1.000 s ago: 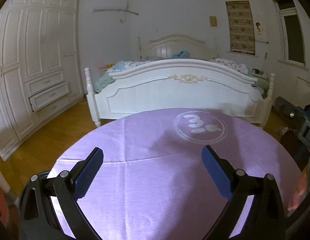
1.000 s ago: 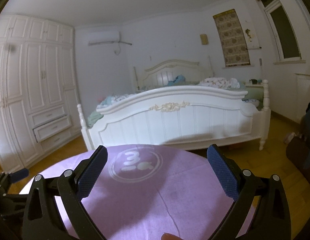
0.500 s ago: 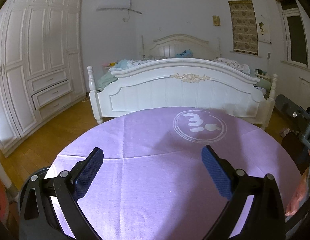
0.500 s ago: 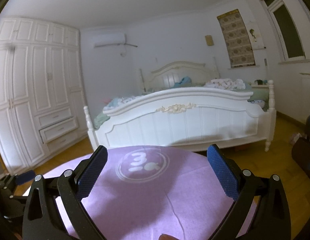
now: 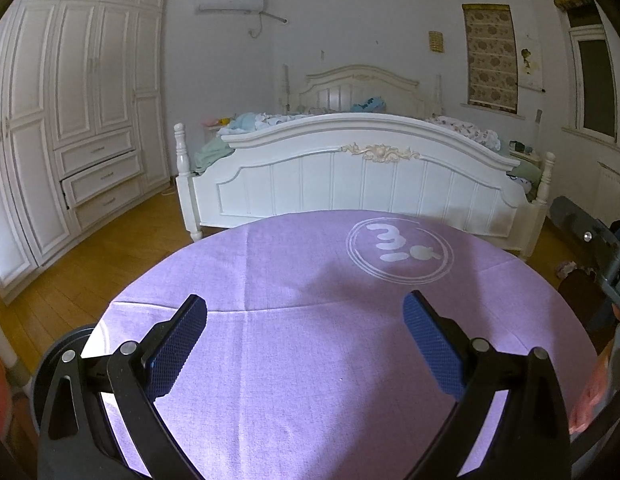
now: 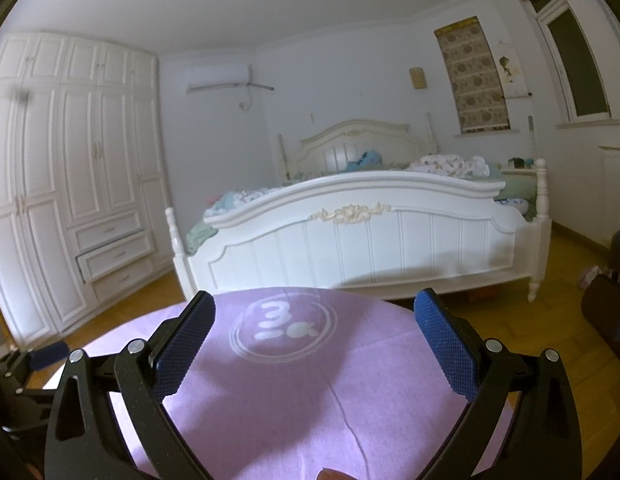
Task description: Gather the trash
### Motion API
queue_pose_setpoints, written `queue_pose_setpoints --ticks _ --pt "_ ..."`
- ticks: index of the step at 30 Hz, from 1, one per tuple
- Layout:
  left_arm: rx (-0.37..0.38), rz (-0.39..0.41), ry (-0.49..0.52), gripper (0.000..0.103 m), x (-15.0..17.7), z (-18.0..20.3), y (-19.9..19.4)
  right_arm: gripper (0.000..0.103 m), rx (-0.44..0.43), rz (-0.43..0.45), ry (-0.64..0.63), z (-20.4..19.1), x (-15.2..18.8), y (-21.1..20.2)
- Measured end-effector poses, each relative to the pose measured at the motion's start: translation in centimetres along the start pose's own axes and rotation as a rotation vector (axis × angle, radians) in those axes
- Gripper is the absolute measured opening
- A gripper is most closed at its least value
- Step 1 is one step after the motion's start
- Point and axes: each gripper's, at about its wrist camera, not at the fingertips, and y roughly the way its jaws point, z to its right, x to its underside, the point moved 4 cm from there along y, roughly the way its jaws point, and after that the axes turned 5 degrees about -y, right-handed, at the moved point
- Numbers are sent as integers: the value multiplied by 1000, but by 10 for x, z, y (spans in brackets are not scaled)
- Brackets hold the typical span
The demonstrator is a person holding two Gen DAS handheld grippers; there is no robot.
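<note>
I counted: two hand-held grippers, left (image 5: pixel 305 322) and right (image 6: pixel 315 318); one desk (image 5: pixel 310 380); one bed (image 5: pixel 366 172); one wardrobe (image 5: pixel 70 120); one air conditioner (image 5: pixel 231 3).

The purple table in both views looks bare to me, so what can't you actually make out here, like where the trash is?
- Trash: none shows in either view; the purple tablecloth near edge is cut off behind the left gripper and right gripper.
- Dark round object, left wrist view: mostly hidden by the gripper's frame.
- Items on the bed: too small to identify.
- Floor beneath the table: hidden by the cloth.
</note>
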Motion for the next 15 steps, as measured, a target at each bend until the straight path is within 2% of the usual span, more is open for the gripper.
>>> queue_pose_setpoints --ticks 15 --pt "7 -4 9 98 2 1 -1 98 1 -3 -1 0 0 0"
